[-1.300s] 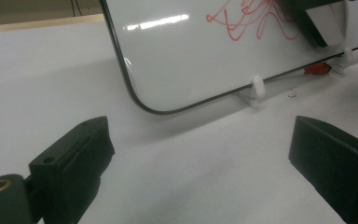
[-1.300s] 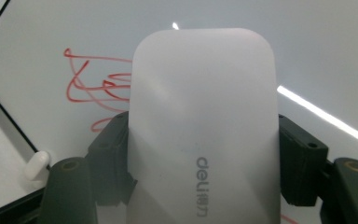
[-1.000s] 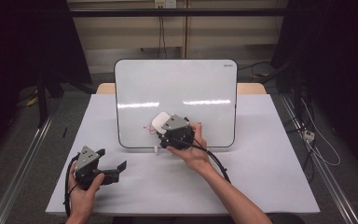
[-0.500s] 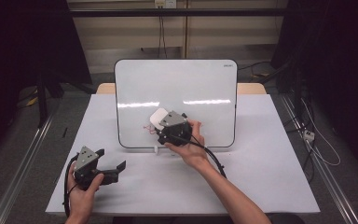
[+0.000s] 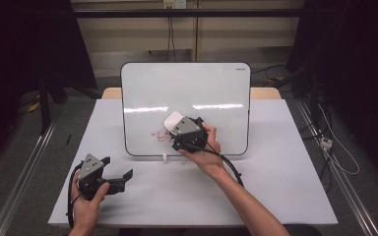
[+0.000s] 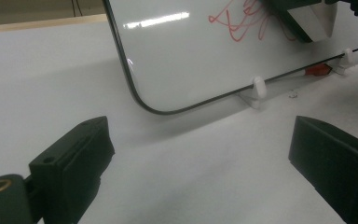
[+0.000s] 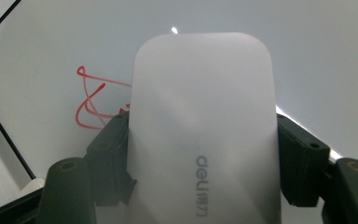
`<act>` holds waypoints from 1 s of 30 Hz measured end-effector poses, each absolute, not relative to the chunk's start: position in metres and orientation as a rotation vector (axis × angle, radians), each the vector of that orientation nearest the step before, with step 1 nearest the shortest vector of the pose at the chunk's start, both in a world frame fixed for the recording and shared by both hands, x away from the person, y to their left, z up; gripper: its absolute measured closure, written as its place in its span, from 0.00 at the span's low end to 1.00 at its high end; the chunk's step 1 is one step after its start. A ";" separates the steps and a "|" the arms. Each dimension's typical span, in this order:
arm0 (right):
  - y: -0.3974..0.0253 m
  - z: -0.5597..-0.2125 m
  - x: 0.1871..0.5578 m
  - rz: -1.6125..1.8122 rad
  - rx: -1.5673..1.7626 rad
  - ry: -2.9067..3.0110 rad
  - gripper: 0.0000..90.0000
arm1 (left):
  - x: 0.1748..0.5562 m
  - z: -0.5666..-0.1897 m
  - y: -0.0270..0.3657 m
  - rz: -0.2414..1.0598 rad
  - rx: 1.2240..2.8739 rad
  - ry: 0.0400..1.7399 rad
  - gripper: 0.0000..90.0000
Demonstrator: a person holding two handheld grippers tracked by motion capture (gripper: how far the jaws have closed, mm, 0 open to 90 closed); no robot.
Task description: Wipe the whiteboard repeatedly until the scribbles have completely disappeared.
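Red scribble (image 7: 93, 105) on white whiteboard (image 5: 187, 88), white eraser (image 7: 204, 140)

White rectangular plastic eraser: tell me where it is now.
The white rectangular plastic eraser sits clamped in the right tool, pressed on the upright whiteboard, beside the red scribble at centre table.

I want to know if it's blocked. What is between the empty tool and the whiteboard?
Nothing. In the left gripper view, bare white table lies between the open left tool and the whiteboard; the high view agrees.

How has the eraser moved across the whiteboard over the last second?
Barely: the eraser held by the right gripper has crept slightly left and up over the red scribble, judged against the whiteboard edge.
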State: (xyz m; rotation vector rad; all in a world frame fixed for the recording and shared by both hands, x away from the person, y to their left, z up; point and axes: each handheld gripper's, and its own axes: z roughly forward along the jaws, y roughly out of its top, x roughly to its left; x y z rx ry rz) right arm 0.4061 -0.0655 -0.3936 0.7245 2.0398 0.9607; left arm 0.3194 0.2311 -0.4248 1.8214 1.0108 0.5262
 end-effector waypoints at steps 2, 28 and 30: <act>-0.066 -0.394 0.406 0.963 0.719 2.039 0.33 | 0.319 -0.425 0.231 0.527 1.822 1.011 0.06; -0.060 -0.398 0.400 0.901 0.704 2.022 0.33 | 0.321 -0.426 0.229 0.522 1.832 1.006 0.06; -0.059 -0.399 0.400 0.896 0.699 2.019 0.34 | 0.321 -0.426 0.228 0.521 1.829 1.005 0.06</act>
